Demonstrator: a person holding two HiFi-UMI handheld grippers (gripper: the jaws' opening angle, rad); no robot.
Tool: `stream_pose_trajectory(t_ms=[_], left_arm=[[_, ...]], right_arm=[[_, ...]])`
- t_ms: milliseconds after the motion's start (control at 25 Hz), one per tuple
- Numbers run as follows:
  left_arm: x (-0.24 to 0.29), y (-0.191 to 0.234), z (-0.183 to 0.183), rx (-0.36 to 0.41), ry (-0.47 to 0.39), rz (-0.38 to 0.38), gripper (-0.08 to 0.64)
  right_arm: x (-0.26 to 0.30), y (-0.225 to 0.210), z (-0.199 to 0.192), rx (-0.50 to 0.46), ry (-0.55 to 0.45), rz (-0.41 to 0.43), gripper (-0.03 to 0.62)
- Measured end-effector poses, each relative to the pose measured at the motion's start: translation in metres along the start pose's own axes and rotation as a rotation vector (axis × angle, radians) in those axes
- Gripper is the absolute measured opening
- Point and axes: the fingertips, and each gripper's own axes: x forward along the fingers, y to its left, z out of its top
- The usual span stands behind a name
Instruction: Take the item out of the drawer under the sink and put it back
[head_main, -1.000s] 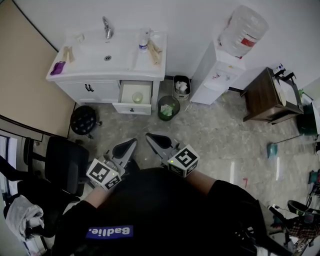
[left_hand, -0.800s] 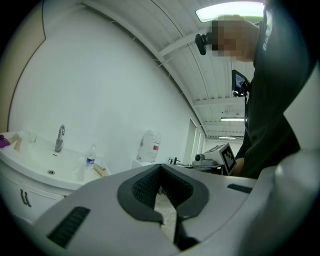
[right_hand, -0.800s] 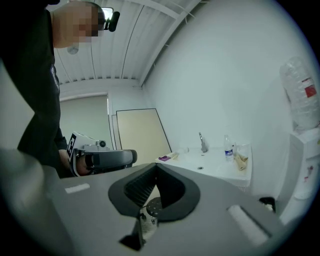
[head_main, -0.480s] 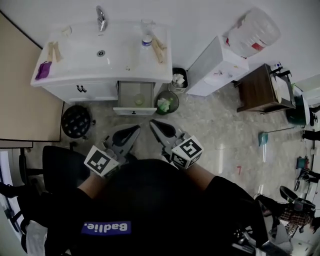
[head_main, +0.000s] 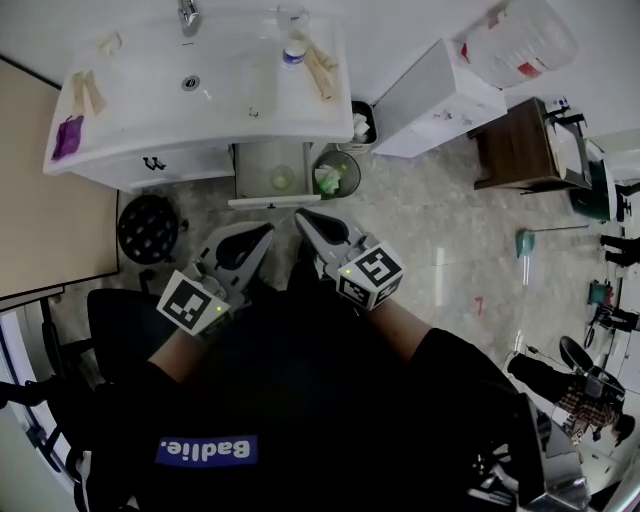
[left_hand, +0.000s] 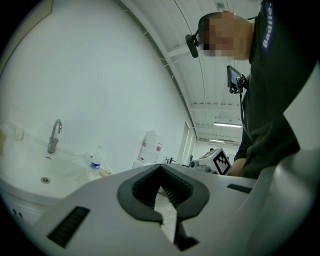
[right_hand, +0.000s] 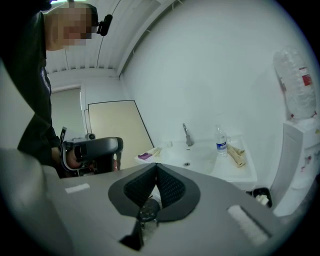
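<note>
Under sink (head_main: 240, 110), drawer (head_main: 260, 165) nearer than before, left gripper (head_main: 267, 229) and right gripper (head_main: 301, 214) clenched

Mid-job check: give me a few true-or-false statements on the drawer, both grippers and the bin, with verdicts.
The white drawer under the white sink stands open. True.
The right gripper holds the small pale green item. False: that item lies in the drawer; the gripper is shut and empty.
The left gripper is shut with nothing between its jaws. True.
The round green waste bin stands inside the drawer. False: it stands on the floor beside the drawer.
A clear plastic bottle stands on the sink. True.
</note>
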Motion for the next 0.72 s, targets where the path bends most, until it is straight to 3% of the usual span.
stream_pose_trajectory(t_ms=[520,720], left_arm=[[0.032,0.03,0.001,-0.011,0.015,0.099,-0.008],[0.037,0.043,0.001,-0.019,0.012,0.158,-0.008]], right_arm=[[0.041,-0.079,-0.036,0.049,0.136,0.028,0.016],[0.058,-0.114,-0.062,0.117,0.206,0.029,0.026]])
